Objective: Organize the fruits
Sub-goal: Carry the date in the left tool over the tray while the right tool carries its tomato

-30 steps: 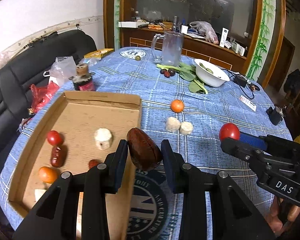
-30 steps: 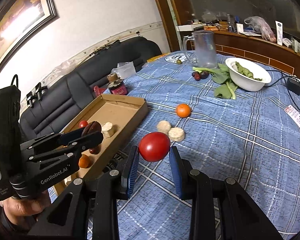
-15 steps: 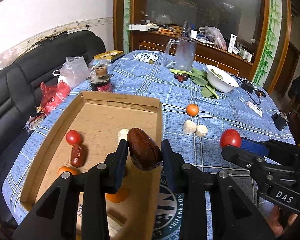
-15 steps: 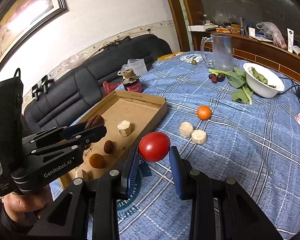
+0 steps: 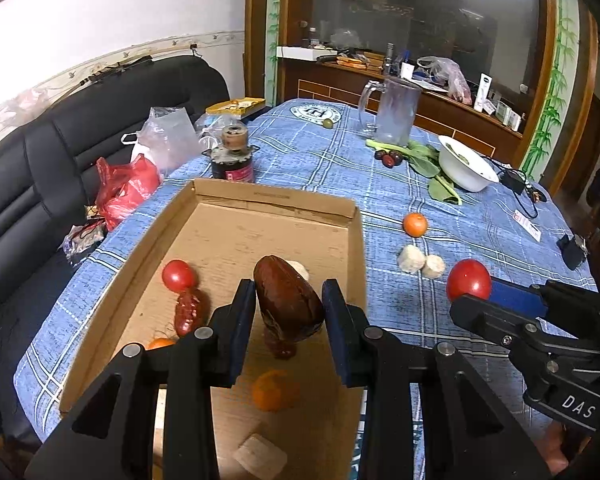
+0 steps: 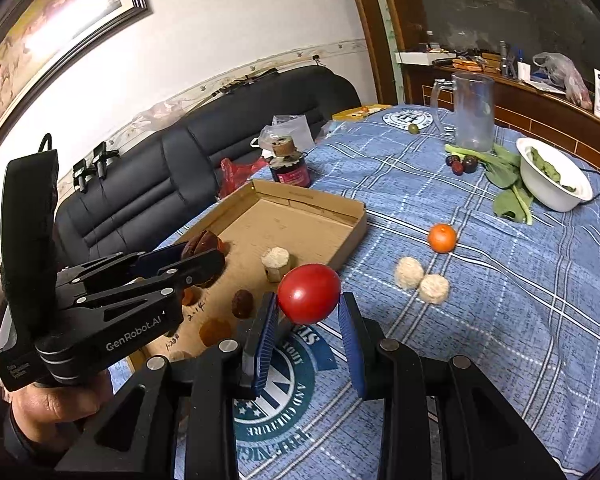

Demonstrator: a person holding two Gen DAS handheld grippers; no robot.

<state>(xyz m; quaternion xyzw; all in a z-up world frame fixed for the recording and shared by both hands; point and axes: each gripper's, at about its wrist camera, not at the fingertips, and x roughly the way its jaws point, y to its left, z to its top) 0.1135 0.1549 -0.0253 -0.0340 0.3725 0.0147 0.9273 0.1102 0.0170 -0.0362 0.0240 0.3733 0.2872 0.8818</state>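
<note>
Brown and oval, the date (image 5: 288, 300) is clamped between the closed pads of the left gripper (image 5: 289, 312), and it is now seen above the floor of the cardboard tray (image 5: 260, 196), whereas 1.0 s ago it was held over the tray's right wall. More of the tray floor has been brought into the left wrist view since then. The red tomato (image 6: 309, 293) is gripped by the right gripper (image 6: 308, 320) as it was before, above the blue checked tablecloth (image 6: 500, 300) just right of the tray.

Inside the tray, 1 small tomato (image 5: 179, 275) and 1 dried red fruit (image 5: 188, 314) are seen clearly; an orange fruit (image 5: 270, 390) and a pale block (image 5: 262, 458) are blurred, and a white piece (image 5: 300, 269) is mostly hidden behind the date. Another orange fruit (image 5: 160, 343) is partly covered by the left finger.

Outside the tray, 1 tangerine (image 6: 442, 237) and 2 pale round pieces (image 6: 421, 281) are left on the cloth. Both grippers are held level, pointed forward, side by side.
</note>
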